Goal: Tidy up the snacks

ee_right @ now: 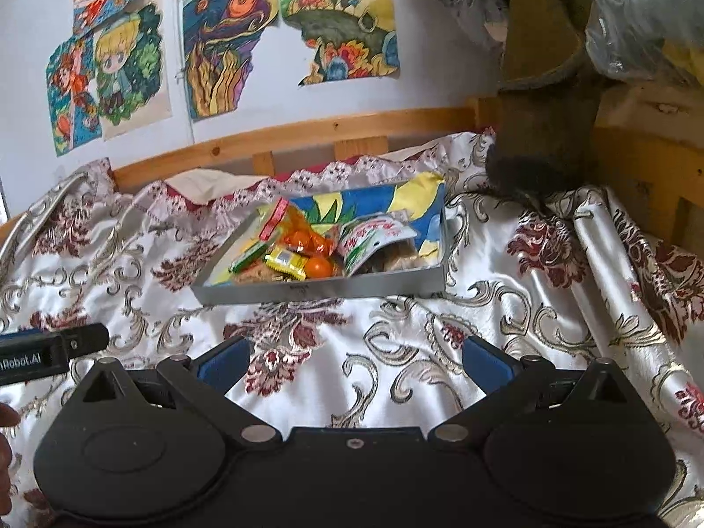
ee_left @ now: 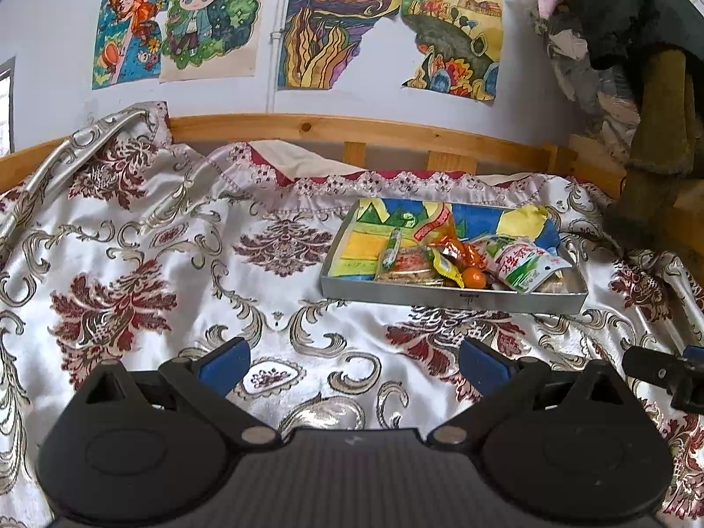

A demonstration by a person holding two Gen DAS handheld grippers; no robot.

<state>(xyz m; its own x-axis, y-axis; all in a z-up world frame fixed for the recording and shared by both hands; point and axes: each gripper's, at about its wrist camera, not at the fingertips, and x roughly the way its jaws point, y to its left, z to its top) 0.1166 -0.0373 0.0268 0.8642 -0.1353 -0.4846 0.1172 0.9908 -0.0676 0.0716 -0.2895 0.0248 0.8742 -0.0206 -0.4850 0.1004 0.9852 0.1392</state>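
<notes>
Several snack packets (ee_left: 519, 264) lie heaped in a shallow grey tray (ee_left: 453, 299) right of centre in the left view, on the patterned bedcover (ee_left: 176, 242); a small orange (ee_left: 474, 278) sits among them; the lower packets are buried and hard to make out; my left gripper (ee_left: 354, 365) hangs low over the cover, fingers spread, holding nothing; my right gripper (ee_right: 354, 365) likewise, spread and empty, the tray (ee_right: 321, 290) ahead at mid-frame; drawings (ee_left: 185, 22) fill the wall above.

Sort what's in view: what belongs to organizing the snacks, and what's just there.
Belongs to the job:
grey tray
white-green packet
orange bag
yellow packet
green stick

Just there:
patterned bedspread
wall drawings
wooden rail
</notes>
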